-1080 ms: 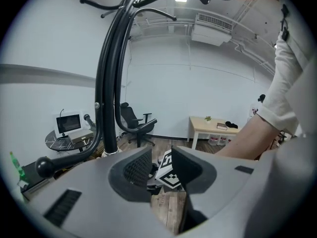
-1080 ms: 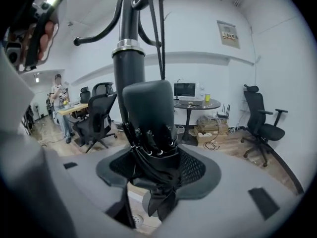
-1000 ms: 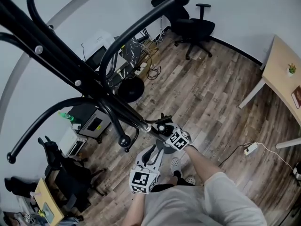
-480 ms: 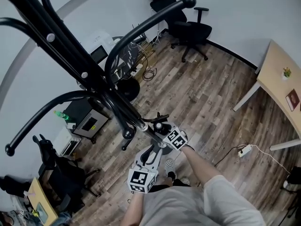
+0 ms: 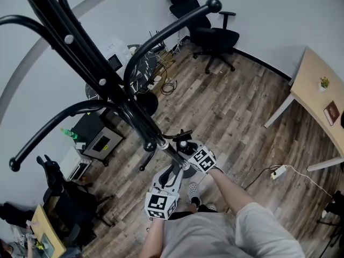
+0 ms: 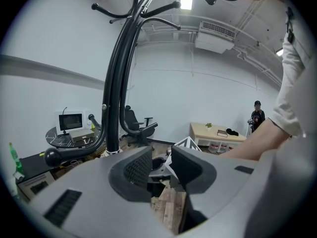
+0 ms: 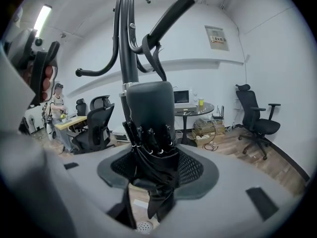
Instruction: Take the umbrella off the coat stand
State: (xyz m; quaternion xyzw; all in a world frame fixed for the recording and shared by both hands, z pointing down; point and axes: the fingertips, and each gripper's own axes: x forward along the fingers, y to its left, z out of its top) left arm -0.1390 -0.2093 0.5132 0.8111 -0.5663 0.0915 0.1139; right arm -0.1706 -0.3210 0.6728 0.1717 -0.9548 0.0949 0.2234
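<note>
So the right gripper (image 7: 151, 167) has its jaws clamped on the folded black umbrella (image 7: 148, 113), right by the coat stand (image 7: 126, 48), strap (image 7: 151, 51) looped over a hook arm. The left gripper (image 6: 161, 170) has its jaws apart, empty. Can't read the wall sign (image 7: 216, 37).

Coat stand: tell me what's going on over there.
A person works with a handheld gripper in each hand. The right gripper is closed on a folded black umbrella. The umbrella's strap appears looped over a hook of the coat stand, so it is not off yet. The left gripper hangs nearby, fingers apart, with nothing between them.
</note>
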